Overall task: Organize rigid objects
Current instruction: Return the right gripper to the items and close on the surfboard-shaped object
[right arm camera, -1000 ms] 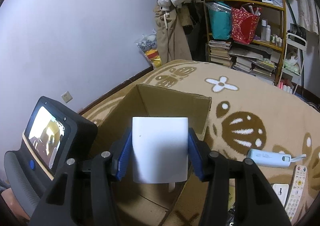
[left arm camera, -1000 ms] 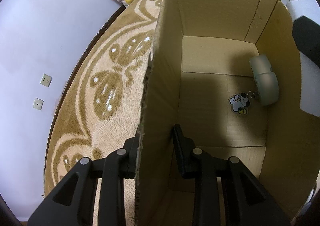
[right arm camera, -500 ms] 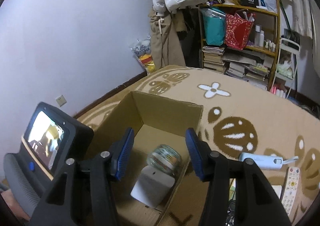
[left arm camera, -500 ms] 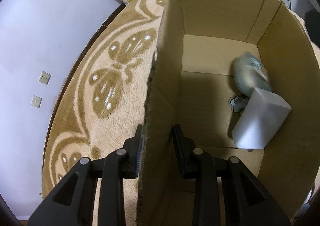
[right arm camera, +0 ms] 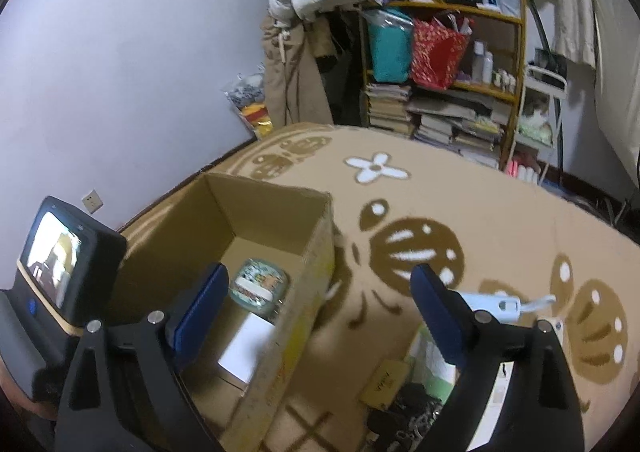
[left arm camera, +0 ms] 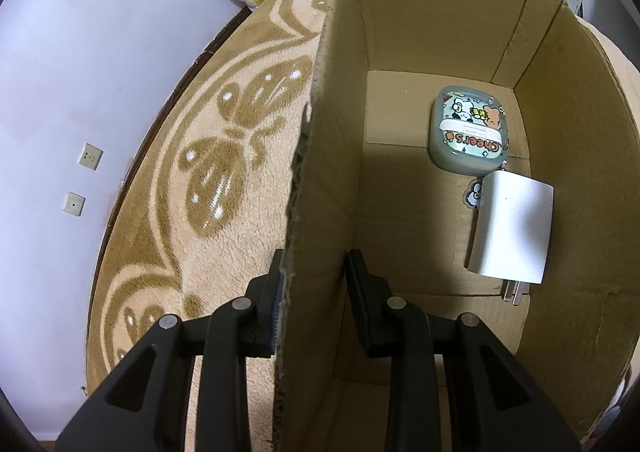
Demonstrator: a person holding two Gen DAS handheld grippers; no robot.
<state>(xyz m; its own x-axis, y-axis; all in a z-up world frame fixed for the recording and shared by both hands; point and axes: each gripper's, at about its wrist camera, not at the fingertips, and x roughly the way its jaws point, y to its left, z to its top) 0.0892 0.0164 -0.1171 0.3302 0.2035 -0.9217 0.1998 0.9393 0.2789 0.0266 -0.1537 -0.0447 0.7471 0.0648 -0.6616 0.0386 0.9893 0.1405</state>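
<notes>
**White plug now lies in the box**

Since a second ago, the white square charger plug [left arm camera: 512, 228] has left the right gripper and dropped into the tall brown cardboard box [left arm camera: 420, 24].

Left wrist view: the left gripper [left arm camera: 314, 294] is clenched on the box's near wall, one finger outside and one inside, so it holds the box steady. The plug lies flat on the box floor at the right side, with its metal pins toward the gripper. Just past it lies the pale green cartoon tin [left arm camera: 468, 132], touching or nearly touching the plug's far edge. A small cartoon dog charm [left arm camera: 474, 198] peeks out from between them.

Right wrist view: the right gripper [right arm camera: 320, 316] is wide open and holds nothing. It hangs above the box's right wall, partly over the beige and brown flowered carpet [right arm camera: 420, 212]. The plug [right arm camera: 250, 344] and tin [right arm camera: 258, 286] sit down in the box, to its left.

A light blue gadget with a strap [right arm camera: 500, 304] lies on the carpet to the right, just past the right finger, long side running left to right. The right gripper is nearer to it, so it may be the next pick.
</notes>
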